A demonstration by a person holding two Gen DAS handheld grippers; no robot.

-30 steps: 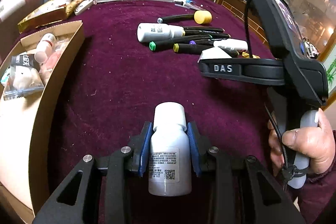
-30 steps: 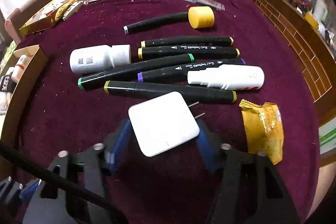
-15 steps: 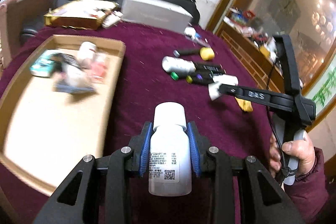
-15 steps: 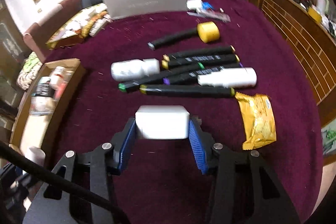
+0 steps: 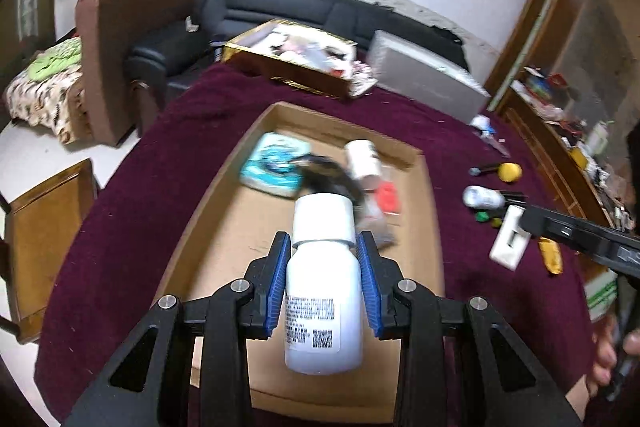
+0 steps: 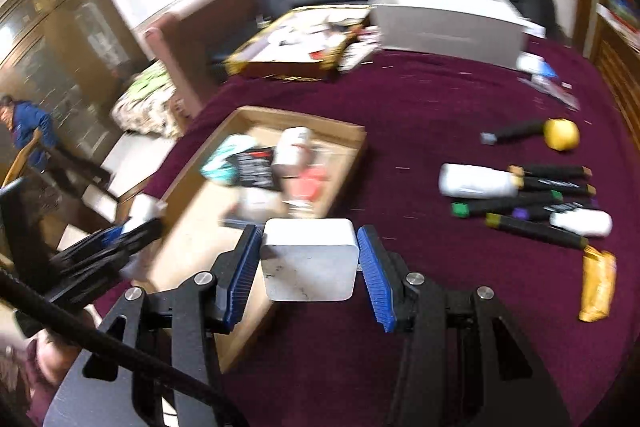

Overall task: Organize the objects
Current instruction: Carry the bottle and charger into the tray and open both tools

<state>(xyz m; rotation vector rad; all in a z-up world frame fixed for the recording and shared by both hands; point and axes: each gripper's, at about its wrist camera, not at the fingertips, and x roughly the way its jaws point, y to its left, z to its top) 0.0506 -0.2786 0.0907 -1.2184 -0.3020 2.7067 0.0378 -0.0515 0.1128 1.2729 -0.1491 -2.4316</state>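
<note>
Currently, your two hands stand like this:
Left gripper (image 5: 324, 279): your jaws are clenched on the white bottle (image 5: 322, 291), blue pads pressing its body just below the cap, which points away from you.
White bottle's place: you hold it in the air over the cardboard tray (image 5: 224, 183), above the tray's near half.
Right gripper (image 6: 308, 263): your jaws have just been closing and now grasp the white charger block (image 6: 309, 261), one pad against each side.
Charger's place: you hold it above the maroon counter (image 6: 420, 107), just beside the tray's near right corner; in the left view it hangs to the right of the tray.
Tray contents: a teal packet (image 5: 276, 163), a black packet (image 6: 256, 169), a small white jar (image 5: 362, 159) and a red-orange item (image 5: 387, 198), all gathered in the far half.
Still out on the counter: the markers (image 6: 548, 195), a second white bottle (image 6: 476, 181), a white tube (image 6: 582, 222), a yellow-capped tool (image 6: 532, 131) and a yellow snack packet (image 6: 598, 285), well apart from the tray.
Far edge: a gold box (image 5: 292, 61) and a grey box (image 5: 424, 81).
</note>
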